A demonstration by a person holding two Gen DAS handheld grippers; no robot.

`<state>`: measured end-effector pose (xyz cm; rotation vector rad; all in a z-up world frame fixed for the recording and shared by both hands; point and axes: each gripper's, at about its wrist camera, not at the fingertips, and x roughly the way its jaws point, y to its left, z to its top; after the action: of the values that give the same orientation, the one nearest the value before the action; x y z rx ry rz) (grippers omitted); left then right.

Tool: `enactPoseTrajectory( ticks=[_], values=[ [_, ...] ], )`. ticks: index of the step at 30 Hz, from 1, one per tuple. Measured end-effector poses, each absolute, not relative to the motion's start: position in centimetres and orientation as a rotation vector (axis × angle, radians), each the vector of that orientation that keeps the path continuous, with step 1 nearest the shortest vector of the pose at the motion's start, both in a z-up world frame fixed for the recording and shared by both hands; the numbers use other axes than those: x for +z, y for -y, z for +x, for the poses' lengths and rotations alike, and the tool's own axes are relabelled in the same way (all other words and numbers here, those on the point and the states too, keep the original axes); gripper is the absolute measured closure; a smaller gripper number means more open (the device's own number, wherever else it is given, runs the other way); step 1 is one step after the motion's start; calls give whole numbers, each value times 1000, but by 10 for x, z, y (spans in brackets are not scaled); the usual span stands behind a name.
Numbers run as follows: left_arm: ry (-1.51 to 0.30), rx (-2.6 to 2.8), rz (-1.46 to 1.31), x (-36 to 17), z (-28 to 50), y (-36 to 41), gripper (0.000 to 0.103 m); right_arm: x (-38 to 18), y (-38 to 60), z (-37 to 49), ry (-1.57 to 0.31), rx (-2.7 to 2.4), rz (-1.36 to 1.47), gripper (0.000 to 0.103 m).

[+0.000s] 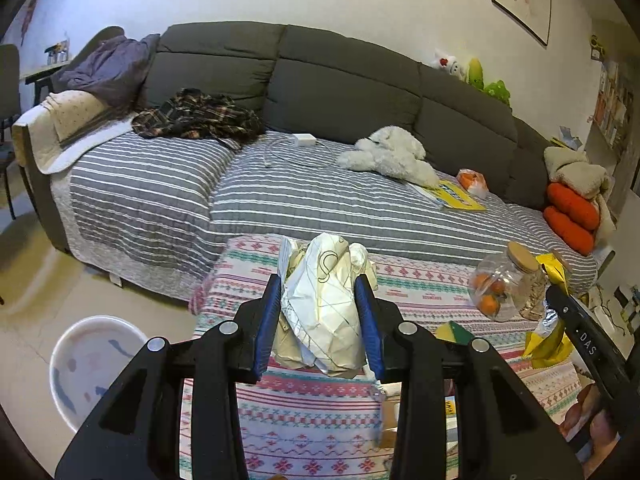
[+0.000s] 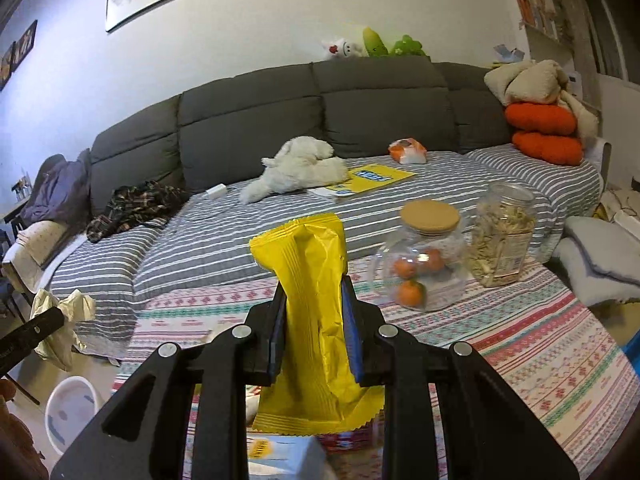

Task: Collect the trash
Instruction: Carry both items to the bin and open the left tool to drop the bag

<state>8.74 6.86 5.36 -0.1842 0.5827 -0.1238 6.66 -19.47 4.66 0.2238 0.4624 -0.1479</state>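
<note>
From the left wrist camera, the left gripper [image 1: 320, 320] pinches a crumpled paper wrapper [image 1: 324, 304] between its blue pads, one pad pressed into each side. The wad stands roughly lengthwise along the fingers, its upper end poking past the tips toward the grey sofa [image 1: 340, 80] and its lower end hanging back between the arms. It is held up above the patterned tablecloth [image 1: 320, 412]. How far the paper runs down behind the gripper body is hidden. Off to the right, the other gripper's dark finger enters with a yellow wrapper [image 1: 550, 344], cut by the edge of the view. A white bin [image 1: 92, 364] sits on the floor at lower left, partly covered by the gripper arm

From the right wrist camera, the right gripper [image 2: 314, 320] is closed on the yellow wrapper [image 2: 316, 320], squeezing its middle narrow. Its long axis runs along the fingers: the crimped top fans out beyond the tips, the serrated bottom edge spreads wide below, above the tablecloth [image 2: 520, 340]. Behind it stand a cork-lidded glass jar [image 2: 424, 256] with oranges inside and a second clear jar [image 2: 504, 236], both blurred. At far left the left gripper's finger shows with the crumpled paper [image 2: 60, 320], only partly in sight. The white bin [image 2: 68, 412] is on the floor below it, half cut off. A box at the bottom edge is too cropped to read
</note>
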Motion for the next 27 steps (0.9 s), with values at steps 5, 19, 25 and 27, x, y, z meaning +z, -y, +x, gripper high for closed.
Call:
enactPoseTrajectory(
  ticks=[5,19,25,27],
  values=[
    [-570,-91,-185,58,80,-88,68,49,173,66,-449,-118,218,78],
    [-566,9,-239,66,62,-157,67,50,100,62,-463,2,154,78],
    [-572,50,-263,66,53,-190,67,49,64,57,-470,60,118,78],
    [-572,63,-272,67,50,-201,67,48,53,56,-474,78,110,78]
  ],
)
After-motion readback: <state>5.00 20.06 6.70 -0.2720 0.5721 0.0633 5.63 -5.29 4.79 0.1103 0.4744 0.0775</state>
